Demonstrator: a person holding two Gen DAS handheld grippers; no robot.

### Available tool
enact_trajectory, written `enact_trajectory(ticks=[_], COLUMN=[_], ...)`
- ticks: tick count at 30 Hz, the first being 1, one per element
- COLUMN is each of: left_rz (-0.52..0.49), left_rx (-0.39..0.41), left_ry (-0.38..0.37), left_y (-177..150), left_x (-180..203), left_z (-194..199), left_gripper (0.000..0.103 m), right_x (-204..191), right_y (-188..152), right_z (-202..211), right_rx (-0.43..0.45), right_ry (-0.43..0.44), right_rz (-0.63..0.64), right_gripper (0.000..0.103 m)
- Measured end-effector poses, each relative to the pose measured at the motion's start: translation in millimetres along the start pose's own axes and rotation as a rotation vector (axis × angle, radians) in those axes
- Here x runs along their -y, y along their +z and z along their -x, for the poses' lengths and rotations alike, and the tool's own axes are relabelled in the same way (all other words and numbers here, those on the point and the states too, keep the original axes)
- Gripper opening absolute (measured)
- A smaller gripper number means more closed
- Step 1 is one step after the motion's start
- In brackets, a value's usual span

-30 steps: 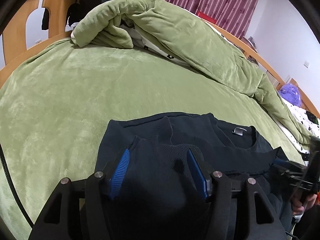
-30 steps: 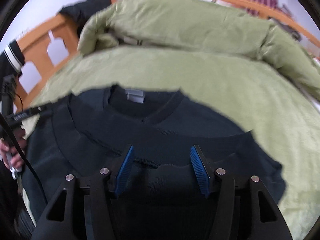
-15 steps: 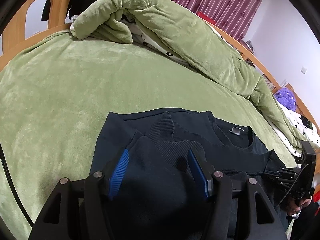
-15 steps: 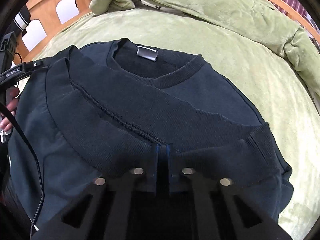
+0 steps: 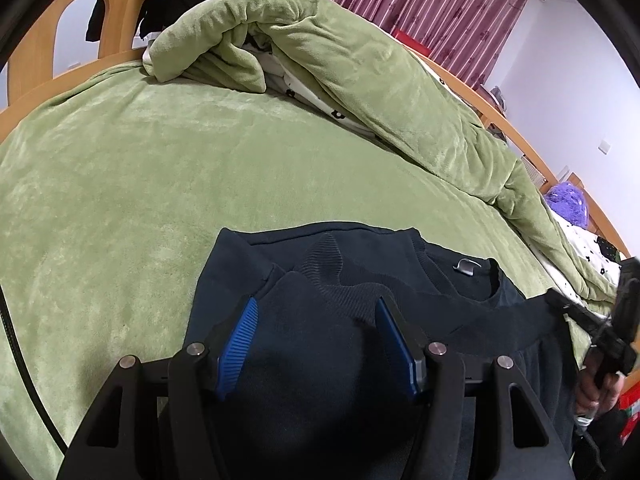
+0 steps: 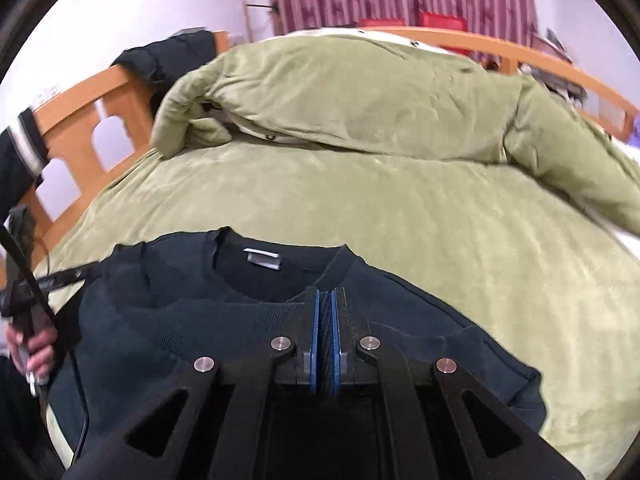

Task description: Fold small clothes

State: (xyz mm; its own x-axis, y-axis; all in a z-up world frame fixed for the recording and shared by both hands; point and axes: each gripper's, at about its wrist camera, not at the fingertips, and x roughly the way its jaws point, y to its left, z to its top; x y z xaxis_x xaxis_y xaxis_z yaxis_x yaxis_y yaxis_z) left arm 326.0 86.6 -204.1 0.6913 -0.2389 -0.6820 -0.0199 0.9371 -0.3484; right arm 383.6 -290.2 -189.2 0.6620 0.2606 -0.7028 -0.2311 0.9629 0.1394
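One fold of the dark sweatshirt (image 6: 400,320) is underway: right gripper (image 6: 325,336) pinches its ribbed hem (image 6: 224,320), left gripper (image 5: 316,344) gapes around cloth; remaining folds wait.

A home bedroom: a wooden-framed bed (image 5: 120,12) covered by a green plush blanket (image 5: 140,168), a rumpled green duvet (image 6: 360,96) heaped on it, and maroon curtains (image 5: 420,4) along the white wall.

Navy sweater (image 5: 360,280) on plain green blanket (image 5: 120,200); maroon flower-printed curtains (image 5: 420,4).
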Motion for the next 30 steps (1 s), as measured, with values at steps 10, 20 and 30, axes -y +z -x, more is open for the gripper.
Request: enact_trajectory(ticks=[10,20,30], left_rz=[-0.06,-0.166,-0.15], left_rx=[-0.01,0.081,-0.048], left_ry=[0.016,0.058,0.199], left_y=[5.8,12.2,8.0], left_x=[14.5,34.7,24.6], left_z=[-11.2,-6.2,-49.2], left_gripper=[0.059,0.06,0.013], right_x=[1.4,54.4,67.0], right_y=[-20.4,-50.8,-68.7], right_z=[-42.1,27.2,9.7], right_rx=[-0.147,-0.058,-0.077], right_ry=[-0.109,-0.219,-0.254], right_rz=[-0.01,-0.153,-0.182], right_gripper=[0.018,0.029,0.029])
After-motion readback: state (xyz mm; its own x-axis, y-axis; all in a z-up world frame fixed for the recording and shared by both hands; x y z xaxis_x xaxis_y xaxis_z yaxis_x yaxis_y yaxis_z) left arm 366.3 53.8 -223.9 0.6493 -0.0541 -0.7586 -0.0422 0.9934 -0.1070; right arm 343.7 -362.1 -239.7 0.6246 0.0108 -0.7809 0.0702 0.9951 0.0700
